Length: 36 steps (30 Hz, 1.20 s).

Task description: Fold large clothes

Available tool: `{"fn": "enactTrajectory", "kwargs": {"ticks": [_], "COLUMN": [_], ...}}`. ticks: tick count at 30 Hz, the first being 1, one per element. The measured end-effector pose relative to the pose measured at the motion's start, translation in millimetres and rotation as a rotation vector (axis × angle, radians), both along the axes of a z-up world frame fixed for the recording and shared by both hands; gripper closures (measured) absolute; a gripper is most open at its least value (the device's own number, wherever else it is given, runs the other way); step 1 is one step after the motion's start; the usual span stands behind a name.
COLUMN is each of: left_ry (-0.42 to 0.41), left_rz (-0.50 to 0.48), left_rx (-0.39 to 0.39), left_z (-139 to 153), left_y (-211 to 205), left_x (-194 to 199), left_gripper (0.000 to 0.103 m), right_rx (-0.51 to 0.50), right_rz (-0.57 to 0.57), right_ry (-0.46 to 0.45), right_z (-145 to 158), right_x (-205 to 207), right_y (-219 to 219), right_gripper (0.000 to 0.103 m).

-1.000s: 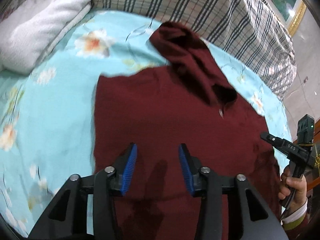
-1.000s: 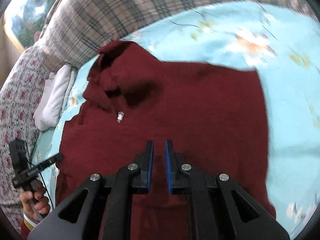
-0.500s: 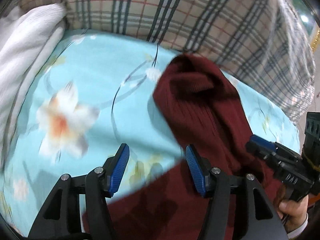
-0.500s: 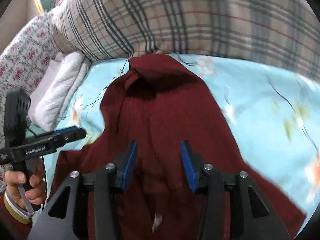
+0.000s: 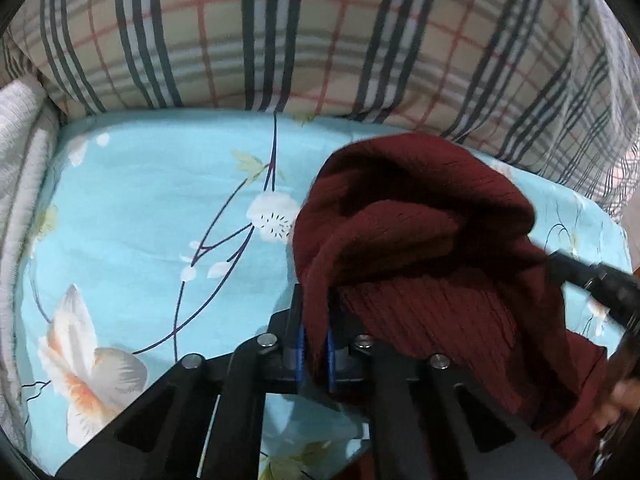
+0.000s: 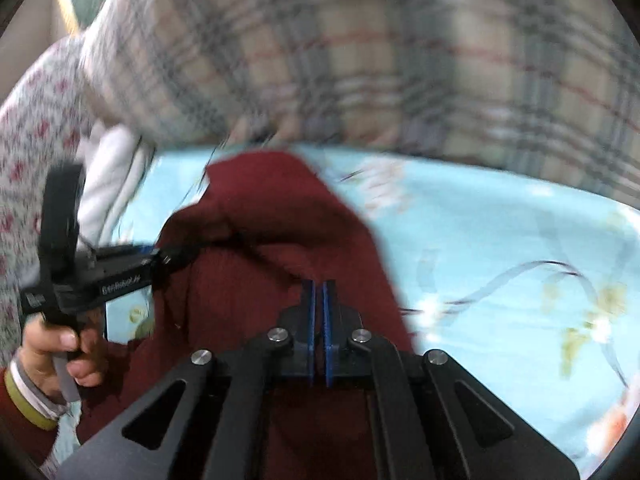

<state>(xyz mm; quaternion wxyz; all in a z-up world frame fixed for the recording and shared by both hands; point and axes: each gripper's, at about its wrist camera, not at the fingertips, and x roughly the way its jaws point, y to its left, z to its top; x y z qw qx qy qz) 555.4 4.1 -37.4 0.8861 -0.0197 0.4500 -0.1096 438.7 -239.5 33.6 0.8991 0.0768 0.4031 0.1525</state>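
Observation:
A dark red ribbed hoodie (image 5: 432, 248) lies on a light blue floral bedsheet (image 5: 152, 208). Its hood is bunched at the far end, close to the plaid pillow. My left gripper (image 5: 314, 344) is shut on the hood's left edge, with red cloth pinched between the blue pads. In the right wrist view the hoodie (image 6: 272, 216) fills the middle, and my right gripper (image 6: 319, 304) is shut on a fold of the hood's right side. The left gripper (image 6: 160, 258) also shows there, clamped on the hood's other edge.
A large plaid pillow (image 5: 320, 32) runs along the far side of the bed. A white towel (image 5: 20, 152) lies at the left edge. A floral pink fabric (image 6: 28, 152) shows at the far left of the right wrist view.
Both grippers moved forward from the hoodie's body to the hood. Both were open half a second ago and have now shut on the hood's edges.

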Motion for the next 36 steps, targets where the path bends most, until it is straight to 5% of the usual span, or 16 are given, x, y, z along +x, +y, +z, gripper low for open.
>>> {"fn": "enactTrajectory", "kwargs": {"ticks": [8,15,20,25,30,32,36], "left_ry": [-0.115,-0.242,-0.272,-0.209,-0.132,-0.129,-0.135], "left_rz": [-0.009,-0.107,-0.172,-0.246,-0.251,-0.242,-0.239], "left_rx": [-0.02,-0.043,-0.036,-0.007,-0.027,-0.048,-0.13], "left_z": [35,64,48,10,-5,-1,18], "left_y": [-4,-19,-32,-47,-35,-24,-9], "left_x": [-44,-158,-224,-268,-282,-293,-307], "left_gripper": [0.099,0.099,0.099,0.098,0.09,0.082,0.08], "right_rx": [0.142,0.209,0.212,0.241,0.222,0.18,0.076], "right_rz": [-0.129,-0.11,-0.169,-0.234,-0.222,-0.182,-0.052], "right_ry": [-0.033,-0.08,-0.067,0.044,0.062,0.014,-0.081], "right_z": [21,24,2,-41,-34,-18,10], "right_x": [-44,-134,-204,-240,-259,-265,-263], "right_y": [-75,-89,-112,-129,-124,-114,-78], "right_gripper": [0.101,0.101,0.101,0.1,0.097,0.089,0.047]}}
